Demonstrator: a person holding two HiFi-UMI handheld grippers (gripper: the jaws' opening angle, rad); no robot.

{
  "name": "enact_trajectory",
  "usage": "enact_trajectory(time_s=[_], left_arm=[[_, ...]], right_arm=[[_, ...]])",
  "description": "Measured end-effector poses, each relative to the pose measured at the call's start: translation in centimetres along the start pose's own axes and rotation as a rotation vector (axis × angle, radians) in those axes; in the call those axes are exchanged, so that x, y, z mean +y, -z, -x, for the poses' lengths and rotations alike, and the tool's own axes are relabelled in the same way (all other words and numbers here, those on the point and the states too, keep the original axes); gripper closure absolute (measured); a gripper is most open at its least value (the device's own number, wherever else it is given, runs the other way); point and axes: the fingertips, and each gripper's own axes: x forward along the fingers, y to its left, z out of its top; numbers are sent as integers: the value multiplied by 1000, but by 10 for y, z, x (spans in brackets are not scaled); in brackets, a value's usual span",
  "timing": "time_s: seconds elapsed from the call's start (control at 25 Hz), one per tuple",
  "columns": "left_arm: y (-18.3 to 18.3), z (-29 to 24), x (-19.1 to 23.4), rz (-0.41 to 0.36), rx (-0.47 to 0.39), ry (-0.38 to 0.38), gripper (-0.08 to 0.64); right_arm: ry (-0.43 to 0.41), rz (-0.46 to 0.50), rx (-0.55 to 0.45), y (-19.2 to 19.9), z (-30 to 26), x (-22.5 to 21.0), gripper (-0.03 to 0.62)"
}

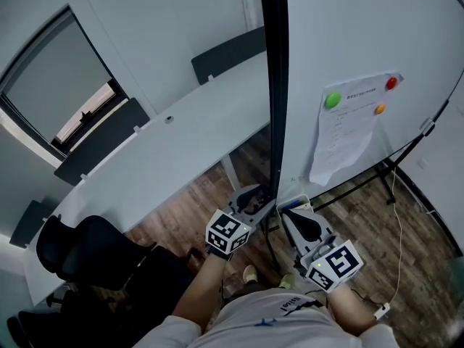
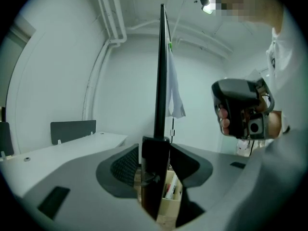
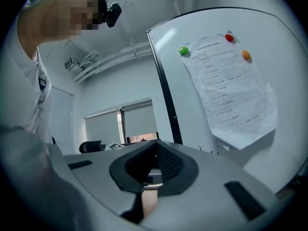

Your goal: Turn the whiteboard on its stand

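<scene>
The whiteboard (image 1: 362, 35) stands nearly edge-on to me, its black frame (image 1: 274, 85) running straight down. A printed paper (image 1: 348, 125) hangs on its white face under a green magnet (image 1: 333, 100), a red one and an orange one. My left gripper (image 1: 262, 198) is shut on the frame's lower part; the left gripper view shows the frame (image 2: 159, 81) pinched between the pads (image 2: 155, 146). My right gripper (image 1: 293, 212) sits beside it, below the board's face, shut with nothing between its fingers. In the right gripper view (image 3: 157, 142) the board (image 3: 284, 57) lies ahead and to the right, apart.
The stand's black legs (image 1: 362, 187) and a white cable (image 1: 397, 216) lie on the wood floor to the right. A long white table (image 1: 181, 143) runs along the left, with a black office chair (image 1: 94, 249) near me. A cardboard box (image 2: 168, 191) sits below the frame.
</scene>
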Motion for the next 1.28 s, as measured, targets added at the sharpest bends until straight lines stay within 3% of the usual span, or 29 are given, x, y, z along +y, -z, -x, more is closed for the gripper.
enact_trajectory(time_s=[0.4,0.56,0.72,1.28], left_arm=[[-62,50,2,79,-141,-82,373],[-82,62,-10,110,-188,-114,490],[-88,61,-27,130,-194,-98,548],[-88,54,-45,136,-179,-78,549]], right_arm=[[-31,-1,-6,-3,-12,2,578],[-35,0,-4,-4,-14,4,578],[-33,-3,-4,-7,-14,6,578],[-10,-14,37,-1,-8,3,580]])
